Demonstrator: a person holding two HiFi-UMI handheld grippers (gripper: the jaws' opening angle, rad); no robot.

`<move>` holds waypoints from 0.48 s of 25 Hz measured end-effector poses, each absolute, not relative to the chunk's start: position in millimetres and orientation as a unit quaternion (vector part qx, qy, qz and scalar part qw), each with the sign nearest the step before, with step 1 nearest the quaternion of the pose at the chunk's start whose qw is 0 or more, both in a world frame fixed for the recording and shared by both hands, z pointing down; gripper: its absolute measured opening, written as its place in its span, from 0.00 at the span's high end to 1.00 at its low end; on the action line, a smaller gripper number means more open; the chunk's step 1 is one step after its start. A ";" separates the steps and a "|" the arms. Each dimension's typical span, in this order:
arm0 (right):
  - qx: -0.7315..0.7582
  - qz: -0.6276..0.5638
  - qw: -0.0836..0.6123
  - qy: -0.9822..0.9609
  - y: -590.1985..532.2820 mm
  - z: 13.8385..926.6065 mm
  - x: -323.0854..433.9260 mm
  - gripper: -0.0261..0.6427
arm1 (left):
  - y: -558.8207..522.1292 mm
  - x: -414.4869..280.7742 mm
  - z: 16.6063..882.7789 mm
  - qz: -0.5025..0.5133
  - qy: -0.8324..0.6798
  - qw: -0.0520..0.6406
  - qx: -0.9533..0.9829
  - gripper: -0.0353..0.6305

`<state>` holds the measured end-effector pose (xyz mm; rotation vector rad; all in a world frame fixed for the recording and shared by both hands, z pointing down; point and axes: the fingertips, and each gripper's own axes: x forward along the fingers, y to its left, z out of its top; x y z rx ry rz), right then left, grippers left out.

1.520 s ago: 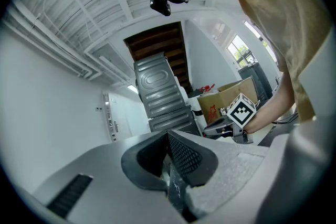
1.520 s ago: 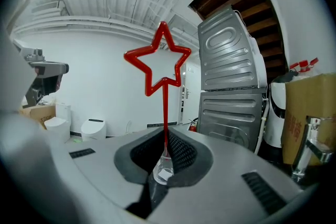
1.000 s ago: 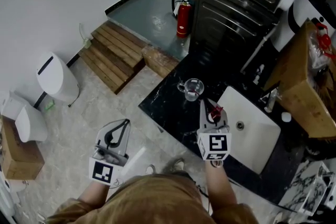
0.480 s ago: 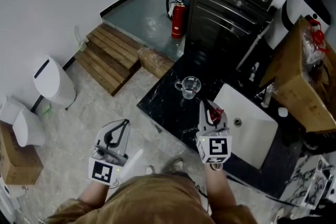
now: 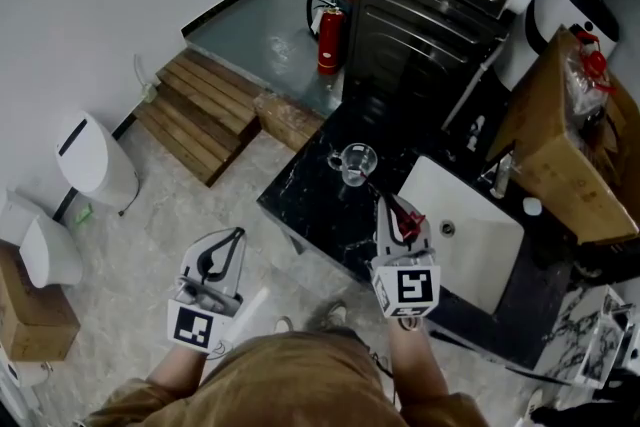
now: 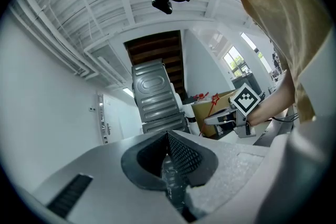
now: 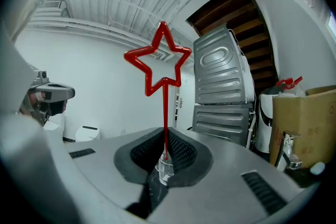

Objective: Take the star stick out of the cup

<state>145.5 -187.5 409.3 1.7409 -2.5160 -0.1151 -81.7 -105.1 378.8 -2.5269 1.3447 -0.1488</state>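
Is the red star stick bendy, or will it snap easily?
Probably stiff: the star stick stands straight up from the right gripper, no droop. Its star is only an outline, so likely very light. So thin, it might snap if bent hard.

No words, numbers or brand names can be read anywhere. The left cube (image 5: 195, 327) on the left gripper (image 5: 236, 233) and the right cube (image 5: 405, 287) on the right gripper (image 5: 388, 205) each bear a black-and-white square marker (a pattern, not lettering). The cardboard box (image 7: 307, 115) at the far right carries faint print, too dim to make out.
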 end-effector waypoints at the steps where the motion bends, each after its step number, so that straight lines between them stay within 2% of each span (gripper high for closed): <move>1: 0.570 -0.036 0.038 -0.820 -186.4 408.7 145.5 0.94 | -104.7 -81.3 379.6 -0.053 0.463 0.137 -0.874 0.94; 12: 0.579 -0.025 0.028 -0.815 -167.8 403.2 145.4 0.94 | -100.3 -79.3 379.7 -0.047 0.453 0.139 -0.879 0.95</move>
